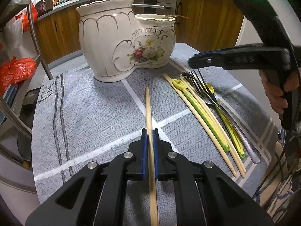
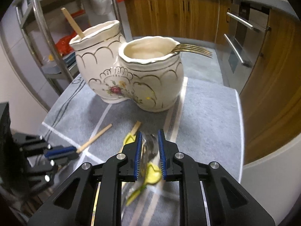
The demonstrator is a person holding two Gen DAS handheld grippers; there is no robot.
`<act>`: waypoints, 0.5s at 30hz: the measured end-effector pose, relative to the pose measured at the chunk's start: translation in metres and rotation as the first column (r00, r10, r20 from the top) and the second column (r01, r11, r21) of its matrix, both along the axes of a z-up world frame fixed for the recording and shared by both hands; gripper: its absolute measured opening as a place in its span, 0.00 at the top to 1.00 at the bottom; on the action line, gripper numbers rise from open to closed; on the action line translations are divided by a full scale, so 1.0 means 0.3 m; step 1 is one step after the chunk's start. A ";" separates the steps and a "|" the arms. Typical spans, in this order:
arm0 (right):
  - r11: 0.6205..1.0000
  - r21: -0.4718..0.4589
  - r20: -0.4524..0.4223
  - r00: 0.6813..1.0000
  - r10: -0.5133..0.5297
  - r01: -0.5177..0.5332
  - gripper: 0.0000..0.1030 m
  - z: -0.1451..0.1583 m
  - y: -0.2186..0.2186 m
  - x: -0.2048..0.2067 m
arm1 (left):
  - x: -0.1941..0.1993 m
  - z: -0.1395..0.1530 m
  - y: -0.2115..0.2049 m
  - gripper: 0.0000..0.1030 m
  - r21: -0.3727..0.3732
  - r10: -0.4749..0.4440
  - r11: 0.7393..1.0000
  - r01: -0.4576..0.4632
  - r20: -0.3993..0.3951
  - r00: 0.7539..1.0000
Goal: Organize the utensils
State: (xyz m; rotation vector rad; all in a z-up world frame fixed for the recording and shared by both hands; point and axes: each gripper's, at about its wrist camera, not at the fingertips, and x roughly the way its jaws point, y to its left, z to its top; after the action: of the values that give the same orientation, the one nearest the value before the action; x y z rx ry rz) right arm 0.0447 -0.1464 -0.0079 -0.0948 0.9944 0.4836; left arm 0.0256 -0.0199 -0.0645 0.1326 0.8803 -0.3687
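Observation:
A cream two-pot ceramic holder [image 1: 124, 43] [image 2: 131, 75] stands on the grey cloth [image 1: 84, 113]. Its tall pot holds a wooden chopstick [image 2: 72, 22]; its low pot holds a gold fork [image 2: 191, 50]. My left gripper [image 1: 150, 131] is shut on a wooden chopstick [image 1: 149, 116] that points toward the holder; it also shows in the right wrist view [image 2: 96, 137]. My right gripper [image 2: 148, 133] [image 1: 193, 60] is open, jaws either side of the metal forks [image 1: 199, 86] [image 2: 150, 146] in a pile of chopsticks [image 1: 201, 122] and yellow-green plastic utensils [image 1: 190, 96].
A steel rack [image 1: 35, 43] with orange bags [image 1: 17, 71] stands at the left. Wooden cabinets [image 2: 169, 13] and an oven [image 2: 239, 43] lie behind the table. The table edge drops off at the right [image 2: 242, 128].

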 end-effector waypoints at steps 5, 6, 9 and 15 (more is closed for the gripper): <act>0.998 -0.068 -0.100 0.995 -0.009 0.002 0.82 -0.033 0.047 0.070 | 0.001 -0.002 -0.001 0.94 -0.005 -0.005 1.000 0.005 0.000 1.000; 0.997 -0.076 -0.123 0.992 -0.005 -0.005 0.82 -0.037 0.057 0.079 | 0.003 -0.002 0.001 0.94 -0.008 -0.006 1.000 0.006 -0.001 1.000; 0.993 -0.112 -0.172 0.985 0.011 -0.031 0.82 -0.046 0.079 0.098 | 0.006 -0.003 0.010 0.94 -0.017 -0.008 1.000 0.008 -0.001 1.000; 0.986 -0.155 -0.145 0.989 0.035 -0.058 0.96 -0.013 0.093 0.098 | 0.006 -0.006 0.031 0.94 -0.035 -0.012 0.999 0.012 -0.001 1.000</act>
State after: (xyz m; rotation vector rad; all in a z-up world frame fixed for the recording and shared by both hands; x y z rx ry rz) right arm 0.0740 -0.1185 -0.0118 -0.2298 1.1720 0.4576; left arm 0.0274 -0.0106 -0.0662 0.1058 0.8740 -0.3953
